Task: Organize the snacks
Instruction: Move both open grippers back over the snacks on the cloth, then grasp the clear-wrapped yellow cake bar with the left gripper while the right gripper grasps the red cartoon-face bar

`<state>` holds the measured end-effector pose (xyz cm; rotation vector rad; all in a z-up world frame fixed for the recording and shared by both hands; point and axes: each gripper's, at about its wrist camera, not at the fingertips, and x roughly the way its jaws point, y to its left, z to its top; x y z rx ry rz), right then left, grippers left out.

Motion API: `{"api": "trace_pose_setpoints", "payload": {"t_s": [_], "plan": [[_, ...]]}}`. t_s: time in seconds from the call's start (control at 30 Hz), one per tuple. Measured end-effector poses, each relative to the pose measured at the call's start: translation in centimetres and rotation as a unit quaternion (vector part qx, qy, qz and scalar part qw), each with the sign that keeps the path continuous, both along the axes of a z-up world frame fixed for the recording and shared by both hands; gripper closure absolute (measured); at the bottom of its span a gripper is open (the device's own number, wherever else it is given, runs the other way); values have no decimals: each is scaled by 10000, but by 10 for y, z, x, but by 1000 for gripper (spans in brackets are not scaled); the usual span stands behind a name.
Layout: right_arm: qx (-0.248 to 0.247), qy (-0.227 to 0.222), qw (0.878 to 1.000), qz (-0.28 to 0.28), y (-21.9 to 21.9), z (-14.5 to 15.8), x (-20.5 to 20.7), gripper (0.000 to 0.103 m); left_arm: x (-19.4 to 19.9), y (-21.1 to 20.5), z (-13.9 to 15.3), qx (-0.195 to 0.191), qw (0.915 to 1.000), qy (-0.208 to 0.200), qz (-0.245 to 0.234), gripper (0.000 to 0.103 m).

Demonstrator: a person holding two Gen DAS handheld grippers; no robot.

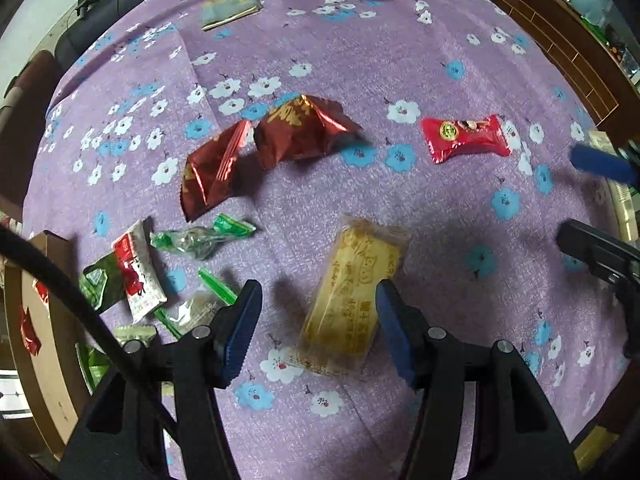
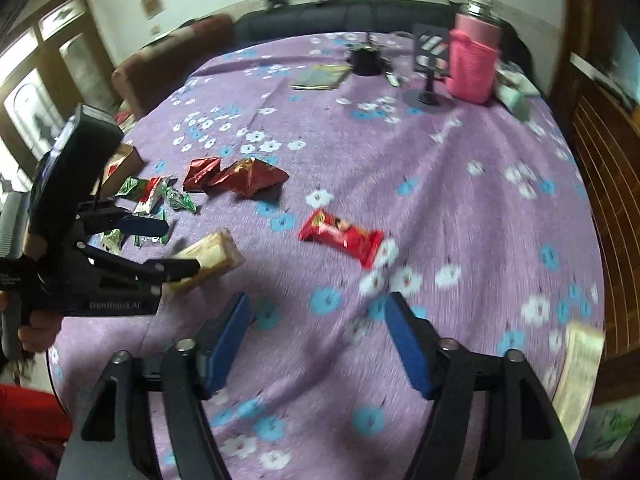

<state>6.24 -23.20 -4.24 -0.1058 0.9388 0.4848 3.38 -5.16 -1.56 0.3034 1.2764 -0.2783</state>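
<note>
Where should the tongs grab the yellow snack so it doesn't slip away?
Probably across the narrow middle of the yellow snack, coming down from above. It lies flat on the purple tablecloth and is long and thin, so its two long sides give the pads something to press. The left tongs are open and already straddle its near half, so they mostly need to lower and close.

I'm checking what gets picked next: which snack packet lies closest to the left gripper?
The yellow packet, lying lengthwise between the open left gripper fingers. The dark red packets and the bright red one lie farther off.
</note>
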Motion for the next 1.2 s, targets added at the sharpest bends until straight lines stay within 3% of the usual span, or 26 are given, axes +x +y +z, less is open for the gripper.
{"api": "trace_pose_setpoints", "payload": {"t_s": [0.13, 0.2, 0.33, 0.47, 0.53, 0.7, 0.77, 0.87, 0.93, 1.07, 1.2], "plan": [[-540, -407, 9950, 729, 19, -3, 15, 24, 0, 0, 3, 149, 9998, -42, -120, 40], [-671, -310, 9918, 1046, 26, -10, 28, 23, -2, -3, 1, 188, 9992, 69, -340, 31], [-891, -145, 9865, 1368, 35, -22, 48, 23, -3, -7, -8, 465, 9973, 206, -530, 30], [-1044, -77, 9818, 1587, 43, -28, 60, 23, -2, -8, -14, 459, 9967, 281, -606, 29], [-1150, 63, 9801, 1618, 47, -34, 67, 26, 2, -6, -15, 433, 9967, 323, -610, 24], [-1101, 369, 9821, 1482, 44, -37, 76, 58, 13, -6, -19, 421, 9948, 512, -777, 19], [-1077, 416, 9832, 1414, 42, -36, 73, 63, 19, -6, -21, 443, 9940, 589, -811, 15], [-1043, 482, 9844, 1334, 40, -34, 69, 63, 35, -6, -25, 370, 9931, 761, -810, 11], [-1039, 469, 9845, 1330, 39, -34, 64, 63, 47, -6, -31, 460, 9931, 768, -753, 0], [-1007, 502, 9858, 1249, 36, -36, 64, 63, 65, -7, -40, 245, 9911, 1110, -691, 0], [-1011, 500, 9867, 1172, 36, -35, 62, 63, 70, -13, -43, 213, 9910, 1121, -694, 5]]}}
